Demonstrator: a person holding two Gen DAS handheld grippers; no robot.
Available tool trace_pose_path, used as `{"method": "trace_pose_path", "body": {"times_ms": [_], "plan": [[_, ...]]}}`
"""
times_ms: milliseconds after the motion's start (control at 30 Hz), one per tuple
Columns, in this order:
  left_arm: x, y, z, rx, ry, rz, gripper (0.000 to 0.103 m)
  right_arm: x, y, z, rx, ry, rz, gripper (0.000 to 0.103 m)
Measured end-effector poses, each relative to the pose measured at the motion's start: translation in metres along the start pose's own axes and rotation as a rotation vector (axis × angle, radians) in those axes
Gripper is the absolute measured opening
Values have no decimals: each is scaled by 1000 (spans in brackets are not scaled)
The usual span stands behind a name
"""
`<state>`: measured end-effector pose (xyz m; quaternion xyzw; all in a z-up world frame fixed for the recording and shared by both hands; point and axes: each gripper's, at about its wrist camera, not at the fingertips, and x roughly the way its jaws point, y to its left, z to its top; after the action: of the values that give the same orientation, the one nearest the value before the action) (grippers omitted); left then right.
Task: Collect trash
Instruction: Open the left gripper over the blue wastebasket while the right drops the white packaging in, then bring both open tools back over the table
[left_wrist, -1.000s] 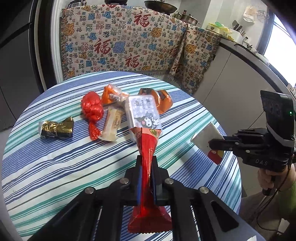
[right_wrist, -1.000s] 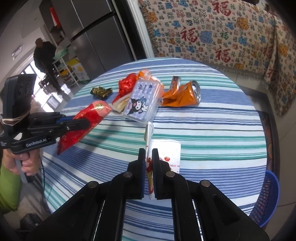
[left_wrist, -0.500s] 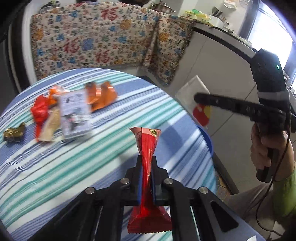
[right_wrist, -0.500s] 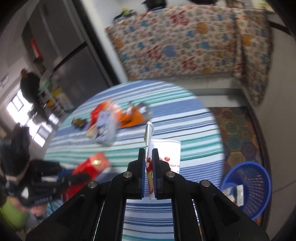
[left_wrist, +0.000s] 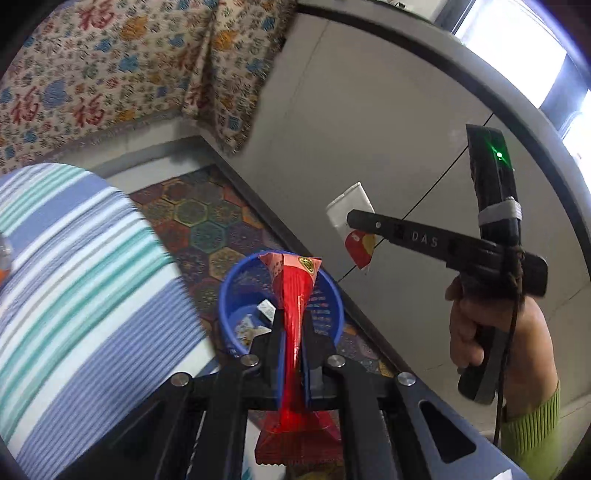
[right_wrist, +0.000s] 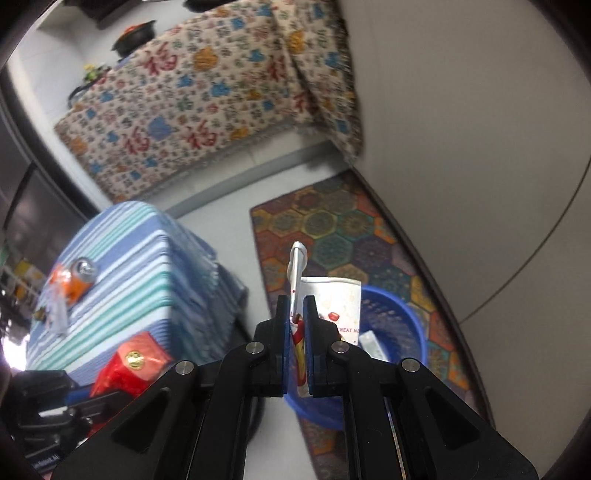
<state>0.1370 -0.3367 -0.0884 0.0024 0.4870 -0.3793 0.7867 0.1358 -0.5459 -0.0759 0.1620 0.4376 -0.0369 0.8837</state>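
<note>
My left gripper (left_wrist: 291, 328) is shut on a red foil wrapper (left_wrist: 293, 295) and holds it in the air above the blue trash basket (left_wrist: 236, 280) on the floor. My right gripper (right_wrist: 294, 314) is shut on a white paper wrapper (right_wrist: 332, 299) with red print, held above and left of the same basket (right_wrist: 399, 306). In the left wrist view the right gripper (left_wrist: 349, 219) shows with the white wrapper (left_wrist: 351, 206) beyond the basket. The red wrapper (right_wrist: 129, 365) shows at lower left in the right wrist view. Some trash lies in the basket.
The round table with the striped cloth (right_wrist: 122, 258) stands to the left, with a crushed orange can (right_wrist: 75, 277) and other wrappers on it. A patterned mat (right_wrist: 332, 221) lies under the basket. A grey cabinet wall (left_wrist: 388, 129) stands behind it.
Both grippers have swung right, away from over the table to over the blue basket, each still holding its wrapper.
</note>
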Motion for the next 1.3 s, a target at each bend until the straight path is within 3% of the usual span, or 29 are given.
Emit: {"method": "trace_pose_path", "body": {"times_ms": [200,433,467,533,567,667,833,1033,1167,1300], "plan": [[84,-5,13,-64,69,-26,7,28,-43,2,85,47,-33,6],[143,-5,12,-44,98,20,9,48,-75,-3,161,63,-14,11],[151,-5,12,-44,98,32,14,51,-74,-3,167,62,-20,14],[167,-3,13,-57,101,58,61,53,-78,-3,190,48,-15,52],[172,-1,14,-72,91,64,65,53,-80,-2,203,37,-15,55],[179,7,16,-114,92,61,65,48,-83,-1,218,11,-18,55],[135,-1,11,-97,29,59,65,29,-72,4,200,-66,-45,68],[18,-21,-21,-1,-62,81,67,7,-9,6,60,-105,-38,78],[-54,4,-62,18,-62,173,69,-6,66,-12,-77,-91,21,85],[-106,74,-110,-44,-34,344,69,-5,160,-54,-178,-28,128,97]]}}
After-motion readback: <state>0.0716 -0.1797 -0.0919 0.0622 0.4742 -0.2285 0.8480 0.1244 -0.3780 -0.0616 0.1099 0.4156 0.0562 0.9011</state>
